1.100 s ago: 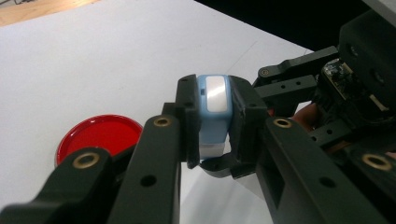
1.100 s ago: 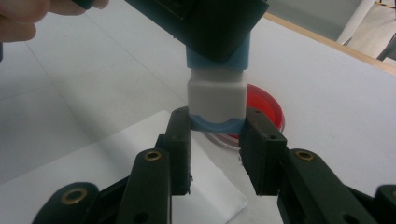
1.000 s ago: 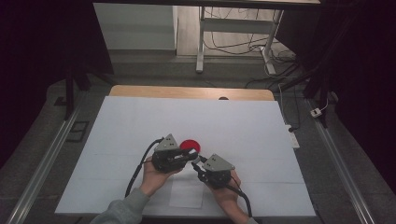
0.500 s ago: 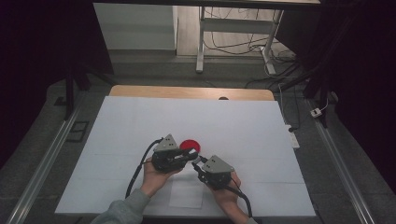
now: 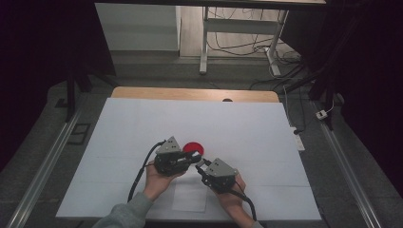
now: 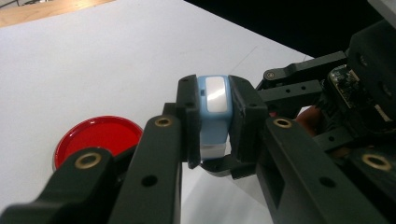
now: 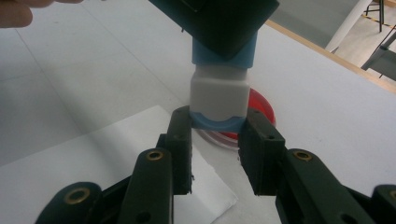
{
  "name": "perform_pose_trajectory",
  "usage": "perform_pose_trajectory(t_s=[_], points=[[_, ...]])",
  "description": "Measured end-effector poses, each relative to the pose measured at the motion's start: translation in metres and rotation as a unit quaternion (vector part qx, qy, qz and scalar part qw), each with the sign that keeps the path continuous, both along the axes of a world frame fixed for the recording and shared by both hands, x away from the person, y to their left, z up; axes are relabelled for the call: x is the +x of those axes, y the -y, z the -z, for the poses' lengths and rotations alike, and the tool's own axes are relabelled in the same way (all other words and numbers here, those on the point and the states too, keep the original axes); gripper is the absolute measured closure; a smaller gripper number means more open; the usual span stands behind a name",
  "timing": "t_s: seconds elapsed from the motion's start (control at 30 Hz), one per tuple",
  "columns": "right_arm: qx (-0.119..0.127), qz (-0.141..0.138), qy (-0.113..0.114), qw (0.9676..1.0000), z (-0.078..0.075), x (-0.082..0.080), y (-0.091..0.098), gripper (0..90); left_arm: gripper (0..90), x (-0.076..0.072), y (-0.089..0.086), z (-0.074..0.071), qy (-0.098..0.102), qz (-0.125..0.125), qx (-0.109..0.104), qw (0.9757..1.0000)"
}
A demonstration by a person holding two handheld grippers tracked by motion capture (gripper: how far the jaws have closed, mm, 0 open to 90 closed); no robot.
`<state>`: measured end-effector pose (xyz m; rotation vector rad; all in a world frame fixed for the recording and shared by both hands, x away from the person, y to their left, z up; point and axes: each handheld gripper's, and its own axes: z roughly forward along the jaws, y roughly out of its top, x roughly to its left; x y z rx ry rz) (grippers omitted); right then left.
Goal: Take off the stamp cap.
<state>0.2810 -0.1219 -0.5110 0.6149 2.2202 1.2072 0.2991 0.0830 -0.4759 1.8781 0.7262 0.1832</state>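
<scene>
A white sheet covers the worktop (image 5: 142, 128) almost to its edges, leaving a strip of bare wood (image 5: 195, 93) along the far side, and a smaller sheet of paper (image 5: 189, 199) lies flat on it near the person's edge. Around the worktop the room is dark; grey floor runs on both sides, with metal rails (image 5: 40, 164) alongside, and beyond the far edge stand the white legs of a desk (image 5: 204, 42) with loose cables (image 5: 247, 45) on the floor beneath. A white power strip (image 5: 298, 140) lies just off the right edge. A shallow red dish (image 5: 193, 147) rests on the white sheet near the middle. Just in front of it the left tongs (image 6: 212, 116) are pinching a small blue-and-white block (image 6: 214, 114) by its blue upper part, holding it above the sheet. The right tongs (image 7: 218, 126) are clamped on the same block's lower blue end from below, under its white middle section. In the high view both tongs meet beside the dish, each held by a hand reaching from the near edge.
</scene>
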Motion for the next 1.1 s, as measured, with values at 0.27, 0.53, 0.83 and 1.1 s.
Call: perform_pose_trajectory(t_s=[0.27,0.53,0.83,1.1], points=[[0.018,0.013,-0.003,0.9997,0.0009,-0.0023,-0.0001,65.7,75.8,-0.001,0.0004,-0.0005,0.005,-0.004,-0.005,1.0],[0.016,0.01,0.0,0.9998,0.0001,-0.0029,-0.0001,65.7,75.8,-0.0017,-0.0001,-0.0011,0.006,-0.003,-0.007,1.0],[-0.003,-0.001,0.006,1.0,-0.0025,-0.0015,0.0004,65.8,75.8,-0.0016,-0.0003,-0.0012,0.006,-0.003,-0.007,1.0],[0.027,0.012,-0.005,0.9996,-0.002,-0.0026,0.0015,65.8,75.8,-0.0021,-0.0008,-0.0021,0.007,-0.007,-0.017,0.9998]])
